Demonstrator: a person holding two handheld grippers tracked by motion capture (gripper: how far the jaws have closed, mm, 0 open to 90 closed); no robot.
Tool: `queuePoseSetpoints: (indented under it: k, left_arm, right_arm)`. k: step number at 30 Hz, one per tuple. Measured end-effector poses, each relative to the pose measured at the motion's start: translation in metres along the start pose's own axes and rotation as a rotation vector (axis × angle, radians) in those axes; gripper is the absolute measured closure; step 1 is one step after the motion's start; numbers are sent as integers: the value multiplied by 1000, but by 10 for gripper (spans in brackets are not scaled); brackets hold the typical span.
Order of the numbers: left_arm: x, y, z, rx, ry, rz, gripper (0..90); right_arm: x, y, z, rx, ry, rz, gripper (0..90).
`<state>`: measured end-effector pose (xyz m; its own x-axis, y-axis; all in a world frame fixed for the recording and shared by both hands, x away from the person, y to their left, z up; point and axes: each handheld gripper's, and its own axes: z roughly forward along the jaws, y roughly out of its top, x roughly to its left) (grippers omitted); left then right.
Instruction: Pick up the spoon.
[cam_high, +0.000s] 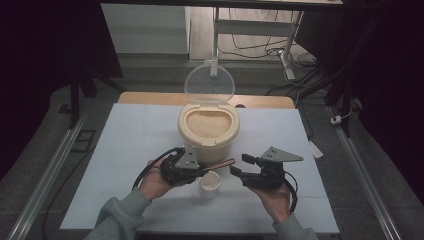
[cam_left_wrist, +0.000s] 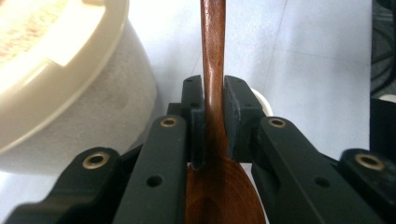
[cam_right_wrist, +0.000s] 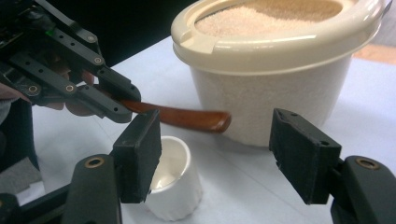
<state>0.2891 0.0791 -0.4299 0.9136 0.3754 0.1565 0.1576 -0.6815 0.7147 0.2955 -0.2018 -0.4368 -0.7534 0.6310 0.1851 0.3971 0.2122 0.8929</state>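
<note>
A white table carries everything here. Toward its far side stands a cream container filled with pale grain, its clear round lid tipped up and open behind it. In the right gripper view the same container rises at upper right, grain heaped to its rim.

Nearer the person, the left gripper sits just in front of the container's near wall, held in the left hand. Its claw is clamped on a brown wooden spoon: in the left gripper view the two black pads press both sides of the spoon at the neck, the bowl lying back between the jaw arms and the handle running straight out ahead, past the container's wall at the left.

The right gripper lies to the right, its claw standing wide apart with nothing between the pads. The spoon's free handle end points toward it, just short of its tips.

A small white cup stands upright on the table below the spoon's handle, between the two grippers; in the right gripper view the cup sits just behind the left-hand pad.
</note>
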Motion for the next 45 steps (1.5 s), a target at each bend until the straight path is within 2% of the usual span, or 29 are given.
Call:
queuePoseSetpoints:
  k: [1,2,3,12,17,23,24,28,32,37,39,45]
  left_arm:
    - [0,0,0,-4,5,0,781]
    - [0,0,0,-10,9,-2,781]
    - [-1,0,0,-16,12,-4,782]
    - [-9,3,2,-36,25,10,782]
    - [-14,5,5,-40,27,19,782]
    - [-17,5,6,-38,46,34,783]
    - [-17,6,6,-39,44,34,784]
    - [-20,6,7,-31,58,50,786]
    - [-20,6,5,-35,65,48,788]
    - [-20,6,5,-33,73,48,792]
    - [-19,6,5,-34,73,50,793]
    - [-20,5,6,-32,70,56,795]
  right_arm:
    - [1,-2,3,1,-3,34,343]
    - [1,-2,3,1,-3,34,343]
    - [1,-4,5,-1,5,67,345]
    - [5,-7,13,-11,9,141,383]
    - [3,-10,16,-32,45,217,466]
    - [5,-9,16,-54,59,237,516]
    - [4,-9,14,-78,67,255,552]
    - [5,-6,12,-97,64,251,589]
    - [6,-6,10,-124,82,259,640]
    - [9,-2,8,-164,119,238,718]
    - [11,0,6,-187,151,225,765]
    - [14,4,5,-204,204,204,825]
